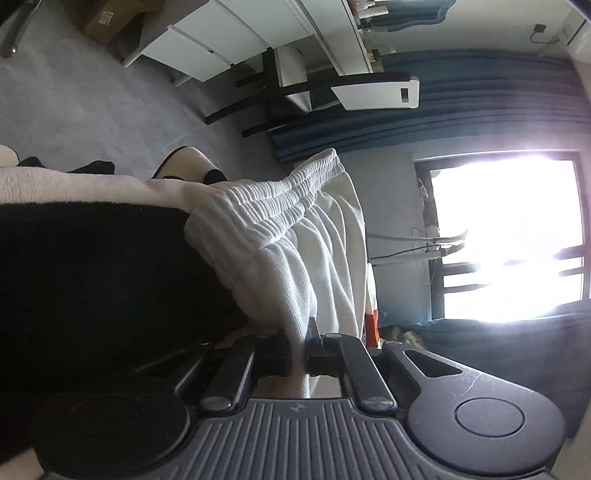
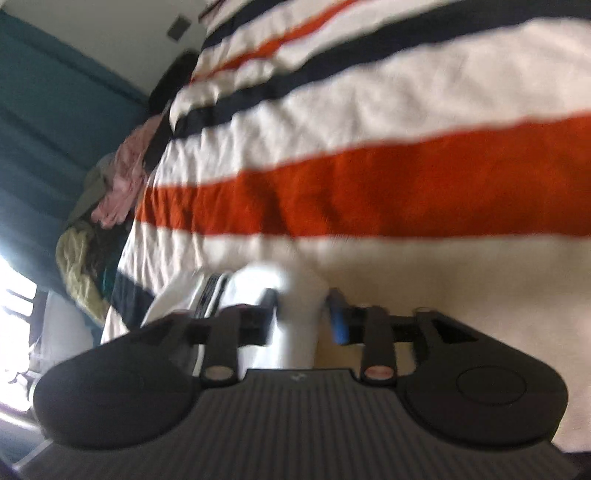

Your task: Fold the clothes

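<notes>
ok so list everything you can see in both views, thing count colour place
white garment: one, white, ribbed elastic waistband, hanging from the left gripper
striped blanket: one, cream with orange and navy stripes, fills the right wrist view
clothes pile: one heap, pink, grey and yellow-green, at the blanket's far left edge
curtain: one, blue-teal, beside the window
window: one, bright, dark frame
cabinet: one, white, on the grey floor
cardboard box: one, brown, on the floor
left gripper: one, dark grey, shut on the garment
right gripper: one, black, open, white fabric between its fingers
</notes>
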`<state>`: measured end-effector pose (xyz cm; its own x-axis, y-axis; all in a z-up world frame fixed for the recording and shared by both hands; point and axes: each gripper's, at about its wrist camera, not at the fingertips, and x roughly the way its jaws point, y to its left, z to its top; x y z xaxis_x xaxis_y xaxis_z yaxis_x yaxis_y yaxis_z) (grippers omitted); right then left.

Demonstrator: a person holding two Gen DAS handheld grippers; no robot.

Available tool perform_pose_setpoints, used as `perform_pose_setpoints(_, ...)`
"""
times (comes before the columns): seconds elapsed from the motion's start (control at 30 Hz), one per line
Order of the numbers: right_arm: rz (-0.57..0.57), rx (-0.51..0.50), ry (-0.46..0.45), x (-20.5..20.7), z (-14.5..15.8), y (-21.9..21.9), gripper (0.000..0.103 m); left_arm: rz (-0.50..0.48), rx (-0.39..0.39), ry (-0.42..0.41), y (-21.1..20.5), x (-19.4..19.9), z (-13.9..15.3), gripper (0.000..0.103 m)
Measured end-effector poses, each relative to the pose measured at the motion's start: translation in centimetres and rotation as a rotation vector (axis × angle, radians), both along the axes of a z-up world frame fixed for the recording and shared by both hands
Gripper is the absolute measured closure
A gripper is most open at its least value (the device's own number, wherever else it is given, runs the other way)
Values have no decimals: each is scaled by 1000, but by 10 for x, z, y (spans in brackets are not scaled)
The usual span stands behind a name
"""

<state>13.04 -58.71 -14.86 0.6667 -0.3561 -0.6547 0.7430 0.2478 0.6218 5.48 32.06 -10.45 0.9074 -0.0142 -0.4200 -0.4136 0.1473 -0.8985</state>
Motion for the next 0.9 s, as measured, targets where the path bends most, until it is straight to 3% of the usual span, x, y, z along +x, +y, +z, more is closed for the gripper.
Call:
perform_pose_setpoints(0.07, -48, -106, 25, -6, 16, 6, 31, 0, 4, 5, -3, -3, 1, 96)
perform_pose_setpoints(0.13, -39, -192, 6, -6, 29, 14, 31, 3, 5, 17, -5, -2, 0, 96)
perform_pose_setpoints(0.3, 189, -325, -12, 39, 49, 52, 31, 4, 27, 74, -12, -3, 1, 95)
perform_pose_setpoints(0.43, 421, -282, -75, 93, 45, 95, 31, 8, 42, 95, -13, -1, 1, 95)
perform_pose_setpoints(0.5, 494, -282, -60, 121, 43, 113, 33, 10, 47, 107, -14, -1, 0, 95)
perform_pose_setpoints(0.63, 541, -362, 32, 160, 44, 129, 33, 5, 78, 135, -16, 4, -1, 94)
perform_pose_setpoints(0.77, 520, -298, 85, 176, 25, 113, 33, 13, 100, 161, -19, 10, -5, 93)
perform_pose_setpoints(0.83, 532, -306, 114, 183, 13, 112, 39, 23, 93, 166, -21, 14, -8, 92)
perform_pose_setpoints(0.87, 540, -314, 130, 187, 7, 113, 51, 23, 103, 172, -23, 15, -8, 92)
perform_pose_setpoints(0.9, 548, -315, 140, 189, 2, 112, 82, 22, 115, 178, -24, 17, -7, 92)
